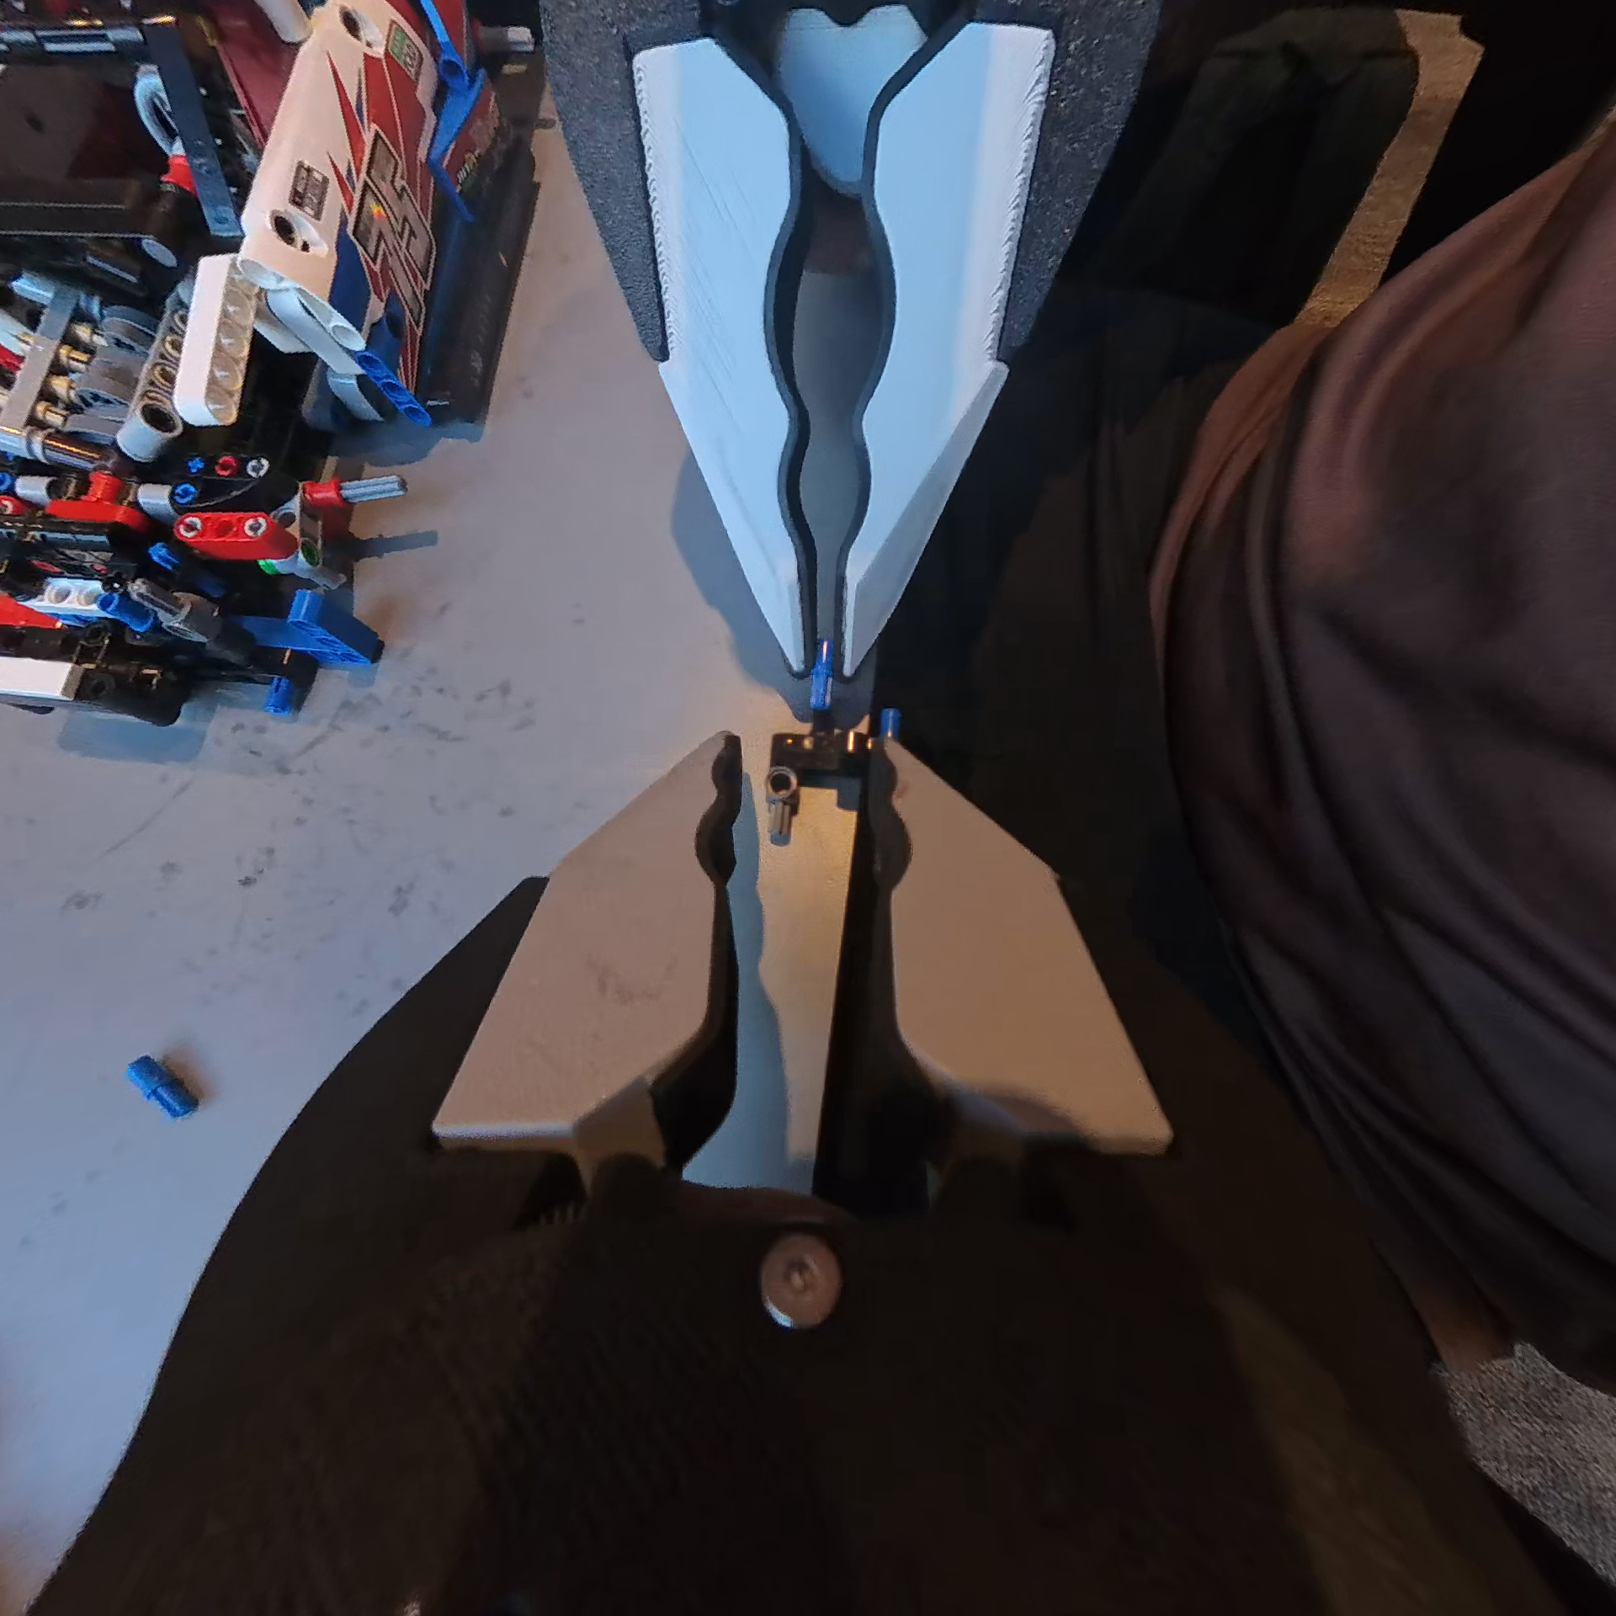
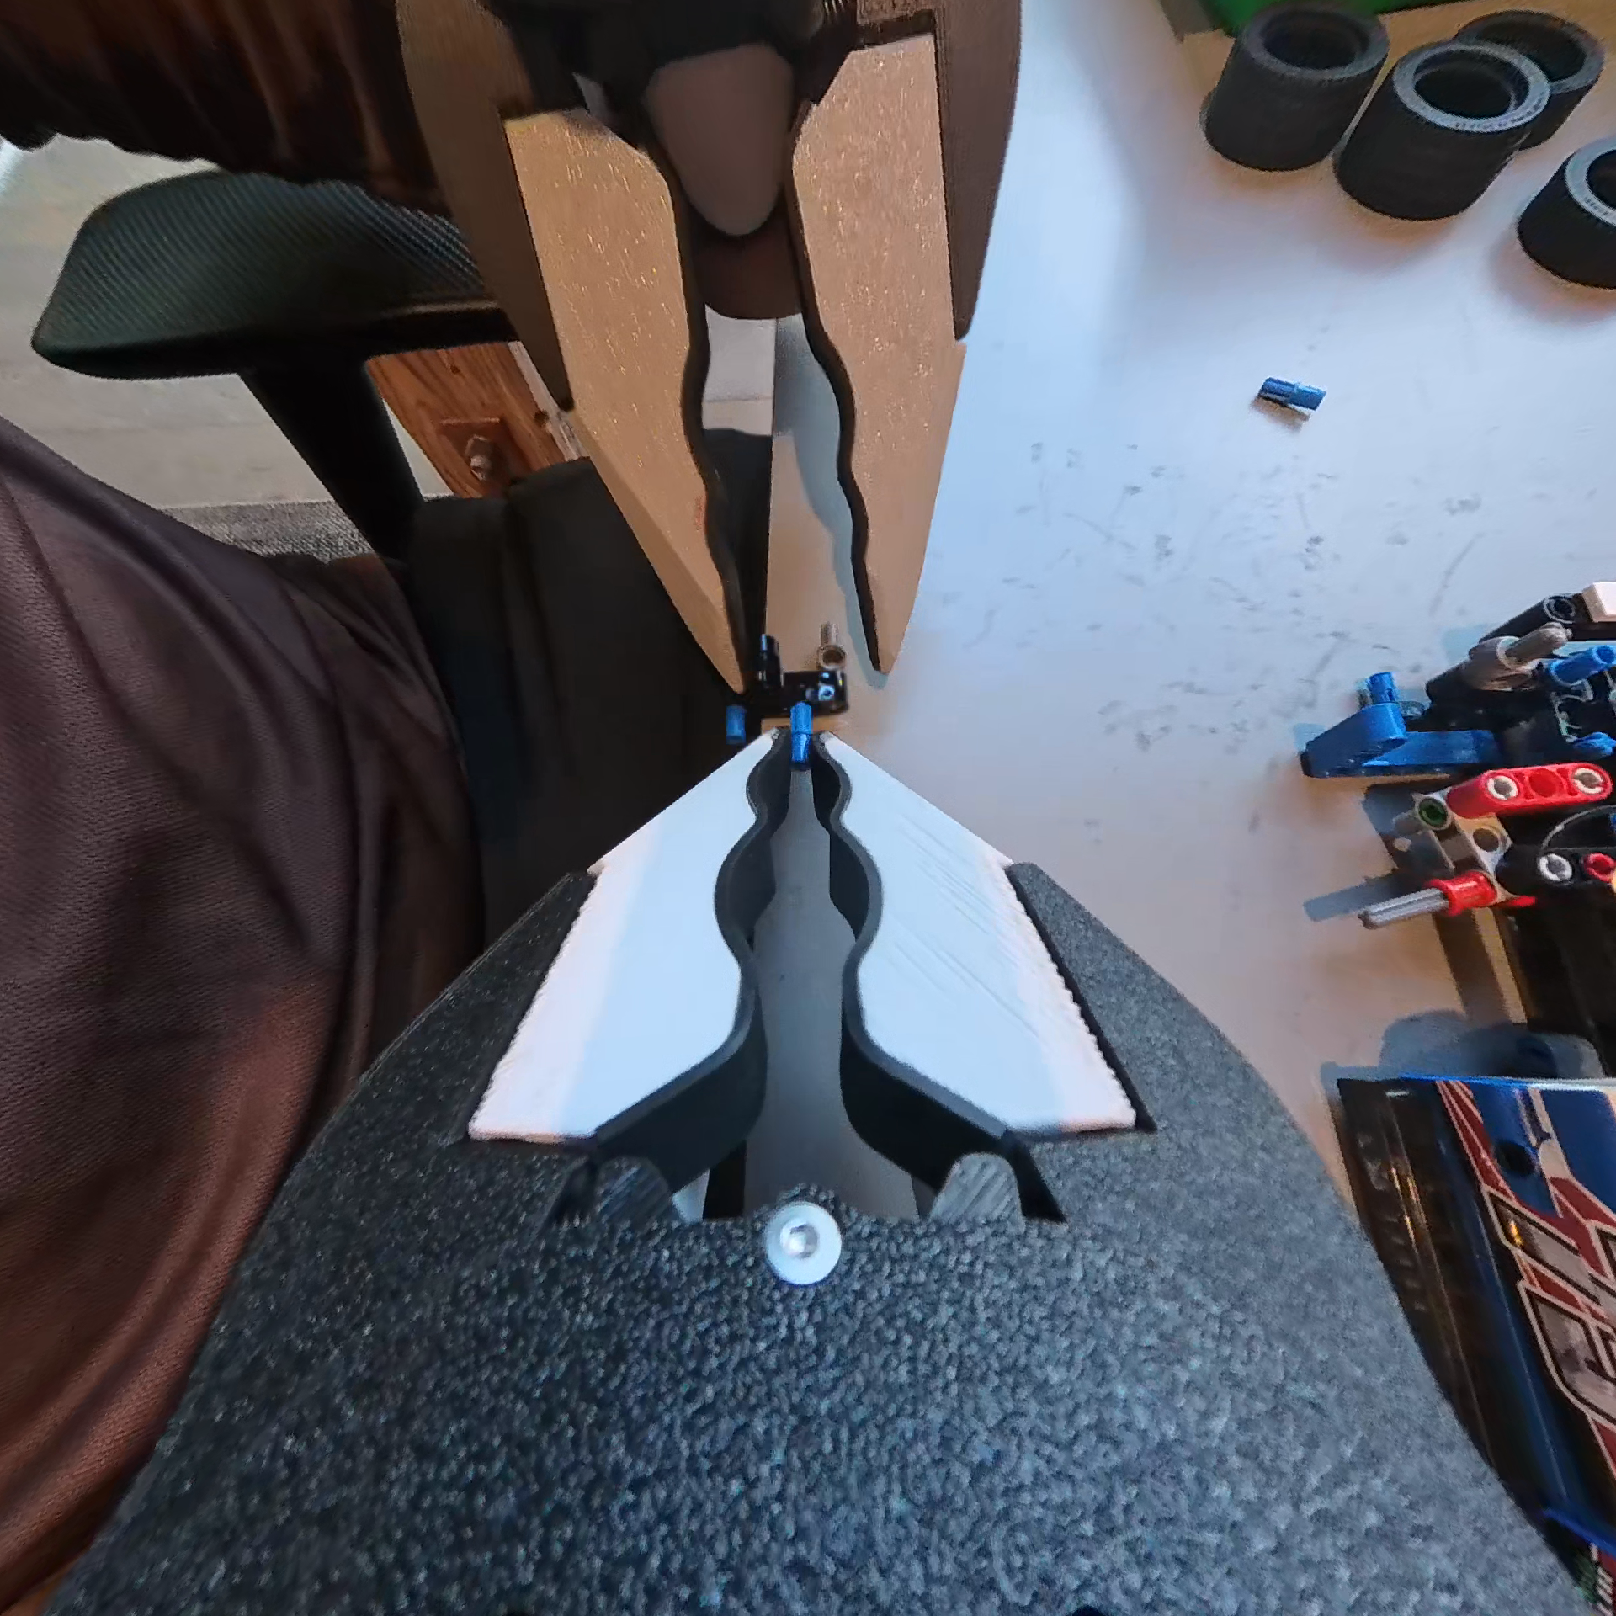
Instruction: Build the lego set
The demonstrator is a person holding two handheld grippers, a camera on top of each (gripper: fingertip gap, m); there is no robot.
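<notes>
A small black lego piece (image 1: 818,750) with a grey pin (image 1: 781,800) and a blue pin (image 1: 889,721) sits at the white table's near edge, between the fingers of my left gripper (image 1: 809,743). The jaws stand apart: one finger touches the piece and a gap shows at the other. My right gripper (image 1: 820,669), with white fingers, comes from the opposite side. It is shut on another blue pin (image 1: 820,684), whose tip meets the black piece. In the right wrist view, the right gripper (image 2: 797,743) holds the pin (image 2: 797,733) against the piece (image 2: 796,689), and the left gripper (image 2: 809,673) is above.
A partly built lego car (image 1: 219,350) stands on the table (image 1: 437,874), also in the right wrist view (image 2: 1530,787). A loose blue pin (image 1: 162,1086) lies apart. Several black tyres (image 2: 1443,114) sit at the back. A person's torso (image 1: 1399,700) and a chair armrest (image 2: 262,262) border the edge. My left and right fingertips are right by each other.
</notes>
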